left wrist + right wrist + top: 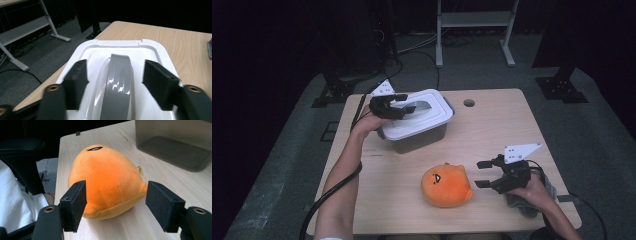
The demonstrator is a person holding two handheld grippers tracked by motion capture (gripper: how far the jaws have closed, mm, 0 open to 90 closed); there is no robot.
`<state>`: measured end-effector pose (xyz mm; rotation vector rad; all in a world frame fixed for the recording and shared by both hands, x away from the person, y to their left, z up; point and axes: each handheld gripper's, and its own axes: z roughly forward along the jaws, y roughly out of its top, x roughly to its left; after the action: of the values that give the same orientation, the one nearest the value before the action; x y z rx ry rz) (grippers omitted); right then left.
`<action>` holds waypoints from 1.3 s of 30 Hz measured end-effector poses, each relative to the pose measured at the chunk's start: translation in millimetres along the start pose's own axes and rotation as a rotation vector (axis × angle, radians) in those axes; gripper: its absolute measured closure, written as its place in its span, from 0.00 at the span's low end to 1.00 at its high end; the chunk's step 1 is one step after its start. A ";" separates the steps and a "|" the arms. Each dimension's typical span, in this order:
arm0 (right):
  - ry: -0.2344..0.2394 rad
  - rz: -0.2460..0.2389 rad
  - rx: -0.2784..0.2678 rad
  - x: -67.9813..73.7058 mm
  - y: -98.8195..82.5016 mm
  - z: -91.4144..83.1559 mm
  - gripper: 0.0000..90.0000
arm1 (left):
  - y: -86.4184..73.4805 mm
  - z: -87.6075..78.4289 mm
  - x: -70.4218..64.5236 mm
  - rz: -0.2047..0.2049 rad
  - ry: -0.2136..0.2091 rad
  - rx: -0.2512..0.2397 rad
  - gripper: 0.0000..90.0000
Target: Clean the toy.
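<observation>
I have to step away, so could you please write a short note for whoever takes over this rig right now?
Left tongs: jaws straddle the grey handle on the white lid of the box; pads not yet pressing, so nothing is gripped.
Right tongs: open, aimed at the orange plush toy, not touching it.
Things: the box stands at the table's far left, lid on; the toy lies near the front edge.
Done: both tongs lined up.
Left, probably: grip the handle, lift the lid, then put the toy inside.
</observation>
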<state>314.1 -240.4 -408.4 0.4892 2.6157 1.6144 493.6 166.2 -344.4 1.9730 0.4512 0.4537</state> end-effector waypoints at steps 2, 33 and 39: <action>-0.001 -0.001 0.001 0.0 0.0 0.0 0.36 | 0.0 3.1 0.6 0.010 -0.004 0.027 0.47; -0.003 0.001 -0.002 -1.1 -2.1 -1.7 0.36 | 1.9 7.6 -4.9 0.073 0.003 0.084 0.74; 0.000 0.001 -0.001 -0.8 -1.8 -0.6 0.36 | 3.6 4.5 -6.1 0.079 -0.002 0.074 0.74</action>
<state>314.3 -241.9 -409.9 0.4913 2.6147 1.6157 491.1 158.2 -343.7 2.0685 0.3953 0.4911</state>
